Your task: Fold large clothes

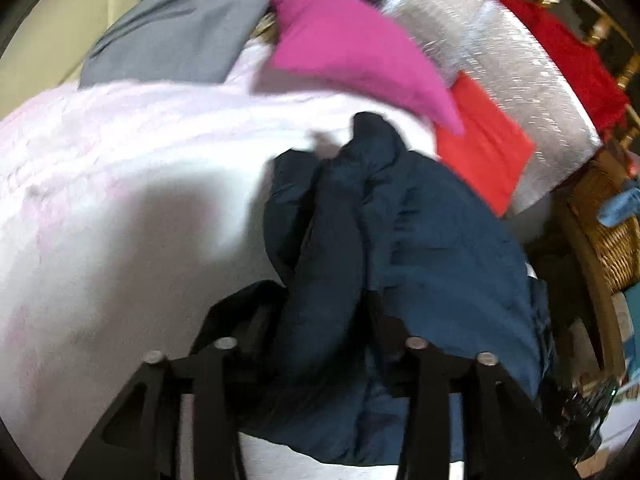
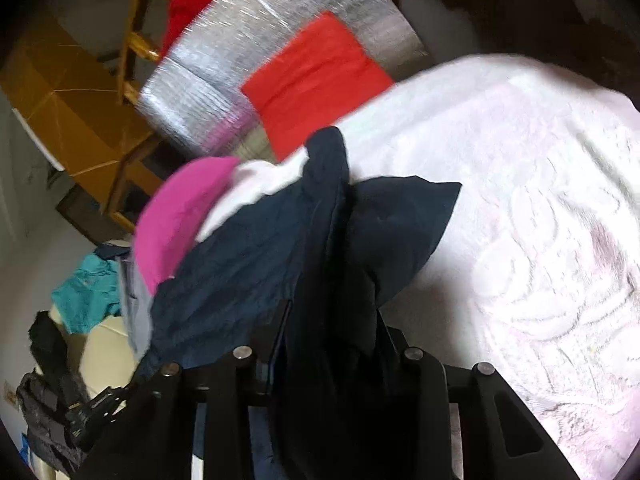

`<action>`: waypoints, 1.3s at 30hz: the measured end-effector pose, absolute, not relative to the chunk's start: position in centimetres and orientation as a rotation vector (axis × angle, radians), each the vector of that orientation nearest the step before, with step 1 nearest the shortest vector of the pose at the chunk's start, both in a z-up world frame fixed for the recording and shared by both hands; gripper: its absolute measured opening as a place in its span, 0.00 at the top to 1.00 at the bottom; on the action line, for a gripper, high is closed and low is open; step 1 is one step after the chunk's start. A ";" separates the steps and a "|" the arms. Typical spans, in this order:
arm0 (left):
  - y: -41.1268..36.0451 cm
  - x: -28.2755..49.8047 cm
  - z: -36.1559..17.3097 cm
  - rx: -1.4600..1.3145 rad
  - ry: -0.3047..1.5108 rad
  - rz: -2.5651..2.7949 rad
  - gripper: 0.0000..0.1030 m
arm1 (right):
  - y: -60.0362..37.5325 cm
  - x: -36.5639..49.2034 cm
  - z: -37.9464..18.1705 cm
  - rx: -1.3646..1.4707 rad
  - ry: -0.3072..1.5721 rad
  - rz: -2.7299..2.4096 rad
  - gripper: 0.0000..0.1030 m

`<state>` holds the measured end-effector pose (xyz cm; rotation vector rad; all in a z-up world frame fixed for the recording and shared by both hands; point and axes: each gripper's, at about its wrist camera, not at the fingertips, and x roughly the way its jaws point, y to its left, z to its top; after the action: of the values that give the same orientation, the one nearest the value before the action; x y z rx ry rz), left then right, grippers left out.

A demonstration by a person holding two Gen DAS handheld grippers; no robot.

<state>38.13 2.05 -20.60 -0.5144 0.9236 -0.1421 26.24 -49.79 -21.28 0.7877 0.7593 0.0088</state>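
Note:
A navy blue garment hangs bunched over a pale pink-white textured blanket. My left gripper is shut on a fold of the navy garment, which drapes between and over its black fingers. In the right wrist view my right gripper is also shut on the navy garment, with cloth hanging down over the fingers. The blanket spreads to the right there. The fingertips of both grippers are hidden by cloth.
A magenta cloth, a folded red cloth and a grey garment lie beyond, by a silver foil-covered block. A wicker basket stands right. A teal cloth and wooden chair frame are left.

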 end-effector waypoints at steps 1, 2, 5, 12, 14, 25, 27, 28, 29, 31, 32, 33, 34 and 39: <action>2.3 38.5 -21.2 -0.532 0.955 -0.128 0.43 | -49.9 26.4 -22.0 0.795 0.789 -0.003 0.63; 2.4 38.9 -21.6 -0.543 0.979 -0.117 0.37 | -50.1 26.6 -22.4 0.810 0.804 -0.005 0.63; 2.7 39.1 -21.9 -0.569 1.003 -0.112 0.35 | -50.4 26.4 -22.6 0.846 0.812 -0.003 0.54; 2.9 37.7 -20.5 -0.545 1.000 -0.098 0.32 | -51.0 25.2 -21.9 0.880 0.823 -0.036 0.33; 3.3 36.5 -19.8 -0.533 0.974 -0.089 0.32 | -51.6 24.3 -21.2 0.885 0.796 -0.064 0.31; -0.6 30.9 -15.8 -0.250 0.790 -0.083 0.25 | -52.0 17.3 -18.3 0.988 0.623 -0.036 0.24; -1.4 29.9 -15.8 -0.217 0.801 -0.119 0.24 | -51.3 16.9 -18.3 0.994 0.627 -0.015 0.24; -1.6 29.5 -16.0 -0.212 0.812 -0.130 0.24 | -51.0 16.5 -18.3 1.000 0.631 -0.006 0.23; -1.8 29.1 -16.3 -0.216 0.825 -0.140 0.24 | -50.8 16.3 -18.4 1.008 0.636 0.001 0.23; -1.4 28.3 -17.2 -0.272 0.870 -0.173 0.24 | -50.3 15.6 -19.0 1.051 0.651 0.026 0.22; -1.2 28.2 -17.5 -0.297 0.887 -0.183 0.24 | -50.1 15.4 -19.2 1.067 0.656 0.035 0.22; -0.9 28.1 -18.2 -0.335 0.914 -0.195 0.24 | -49.9 15.3 -19.6 1.092 0.663 0.046 0.21; -0.6 28.0 -18.8 -0.372 0.944 -0.208 0.24 | -49.7 15.3 -19.9 1.108 0.672 0.052 0.21; 0.1 28.3 -20.4 -0.496 1.017 -0.230 0.24 | -48.0 15.3 -21.8 1.192 0.737 0.096 0.21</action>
<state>28.27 0.09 -20.43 -0.4958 1.0172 -0.2301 15.26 -48.02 -21.83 1.1918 0.7367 0.0957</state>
